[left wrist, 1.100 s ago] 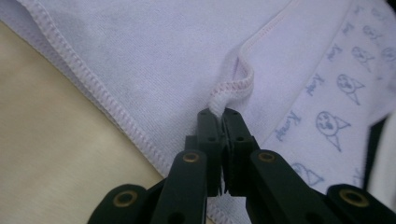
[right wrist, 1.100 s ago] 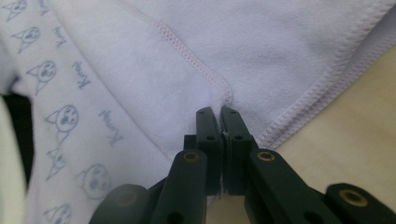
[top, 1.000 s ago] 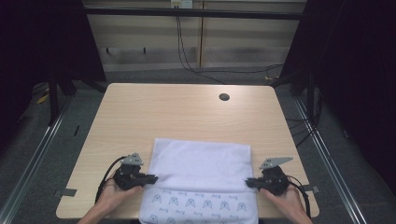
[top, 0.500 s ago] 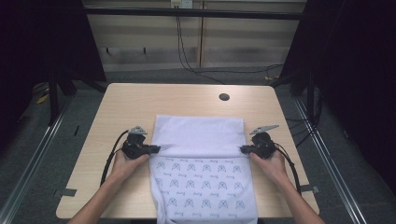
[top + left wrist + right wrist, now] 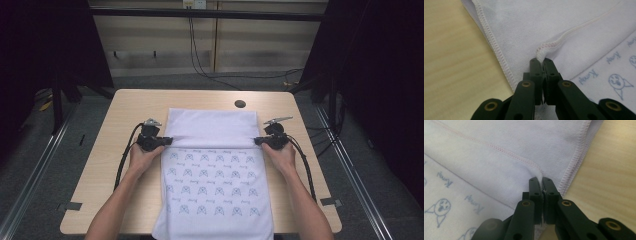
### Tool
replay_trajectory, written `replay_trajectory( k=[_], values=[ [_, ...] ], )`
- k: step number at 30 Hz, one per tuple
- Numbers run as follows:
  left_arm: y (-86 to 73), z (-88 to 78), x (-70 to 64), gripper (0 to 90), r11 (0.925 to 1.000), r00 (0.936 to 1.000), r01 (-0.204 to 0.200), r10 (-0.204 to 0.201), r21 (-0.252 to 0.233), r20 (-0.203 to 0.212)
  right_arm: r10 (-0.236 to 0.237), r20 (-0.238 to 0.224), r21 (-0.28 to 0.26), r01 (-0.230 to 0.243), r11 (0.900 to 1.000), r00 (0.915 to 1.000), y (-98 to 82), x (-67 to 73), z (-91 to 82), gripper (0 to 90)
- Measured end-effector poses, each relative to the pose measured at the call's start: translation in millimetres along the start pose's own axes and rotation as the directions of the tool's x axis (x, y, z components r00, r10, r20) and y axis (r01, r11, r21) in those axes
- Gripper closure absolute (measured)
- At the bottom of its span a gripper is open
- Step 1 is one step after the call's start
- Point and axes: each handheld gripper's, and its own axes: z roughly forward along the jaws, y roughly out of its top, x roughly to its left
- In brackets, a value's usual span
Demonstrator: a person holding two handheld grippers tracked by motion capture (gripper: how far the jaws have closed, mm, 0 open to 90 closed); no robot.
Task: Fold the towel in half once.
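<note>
Left gripper (image 5: 541, 60) and right gripper (image 5: 540, 179) both clamped on white towel (image 5: 215, 165) hem, opposite sides.

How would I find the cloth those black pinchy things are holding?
Look at the wooden table. In its middle lies a white towel, hanging over the near edge. Its front is covered in little blue cartoon faces, and the left tool and right tool pinch its hem.
</note>
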Motion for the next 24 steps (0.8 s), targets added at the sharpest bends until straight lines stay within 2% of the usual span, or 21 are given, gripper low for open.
replay_trajectory(
  k=[1,4,6,10,11,12,13,14,16,17,18,19,20,21,22,23,24],
  values=[
    [3.5,4.6,5.3,87.7,0.9998,0.9998,0.018,-0.018,-0.011,-0.002,0.013,0.006,-0.008,-0.013,1.000,0.9999,2.0,-2.1,2.3,87.8],
    [6.2,7.1,6.3,87.6,0.9999,0.9999,0.010,-0.010,-0.011,-0.014,0.020,0.029,-0.014,-0.019,1.000,0.9994,6.7,-4.7,6.5,87.8],
    [9.1,8.2,7.7,87.6,0.9998,0.9998,0.020,-0.020,0.001,-0.008,0.028,0.063,-0.011,-0.027,1.000,0.9976,13.6,-5.2,11.3,87.7],
    [8.1,6.6,9.5,87.7,0.9990,0.9990,0.044,-0.044,-0.004,0.006,0.030,0.060,-0.028,-0.029,0.999,0.9977,15.0,-7.7,13.9,87.6],
    [6.3,5.9,8.0,87.7,0.9959,0.9958,0.085,-0.084,-0.031,0.035,0.037,0.035,-0.051,-0.035,0.998,0.9987,11.6,-10.2,12.3,87.6],
    [6.3,5.9,8.0,87.7,0.9959,0.9958,0.085,-0.084,-0.031,0.035,0.041,0.009,-0.069,-0.040,0.997,0.9991,9.6,-13.0,10.7,87.6],
    [6.1,3.7,6.7,87.8,0.9982,0.9977,0.057,-0.056,-0.021,0.038,0.056,-0.020,-0.091,-0.057,0.994,0.9982,8.6,-14.8,6.6,87.7],
    [6.6,-4.3,7.1,87.8,0.9957,0.9942,0.074,-0.069,-0.056,0.083,0.068,-0.058,-0.122,-0.075,0.990,0.9960,8.7,-17.3,1.2,87.7],
    [9.7,-17.6,8.2,87.8,0.9933,0.9911,0.071,-0.060,-0.091,0.119,0.080,-0.129,-0.184,-0.104,0.977,0.9883,12.5,-20.7,-13.1,87.7],
    [11.5,-24.9,8.3,87.8,0.9915,0.9876,0.074,-0.058,-0.106,0.146,0.074,-0.164,-0.206,-0.107,0.973,0.9838,15.6,-21.8,-20.7,87.7],
    [11.5,-24.9,8.3,87.8,0.9915,0.9876,0.074,-0.058,-0.106,0.146,0.060,-0.168,-0.218,-0.096,0.971,0.9841,19.2,-21.5,-28.5,87.7],
    [15.2,-41.6,6.6,87.8,0.9903,0.9847,0.052,-0.029,-0.129,0.172,0.042,-0.168,-0.231,-0.081,0.970,0.9848,22.6,-20.4,-36.3,87.7],
    [15.2,-41.6,6.6,87.8,0.9903,0.9847,0.052,-0.029,-0.129,0.172,0.033,-0.190,-0.238,-0.079,0.968,0.9812,25.3,-18.7,-44.8,87.7],
    [18.5,-58.4,2.5,87.8,0.9888,0.9830,0.024,0.004,-0.147,0.184,0.016,-0.196,-0.256,-0.067,0.964,0.9805,27.7,-16.6,-53.2,87.7],
    [18.5,-58.4,2.5,87.8,0.9888,0.9830,0.024,0.004,-0.147,0.184,0.000,-0.194,-0.262,-0.052,0.964,0.9811,29.9,-14.2,-61.9,87.7],
    [21.4,-75.1,-2.3,87.7,0.9850,0.9790,0.011,0.024,-0.172,0.202,-0.021,-0.200,-0.276,-0.036,0.960,0.9796,32.0,-12.0,-70.0,87.7],
    [23.0,-82.9,-5.0,87.7,0.9834,0.9760,0.000,0.039,-0.182,0.214,-0.029,-0.205,-0.285,-0.032,0.958,0.9783,33.5,-9.2,-78.7,87.7]
  ],
)
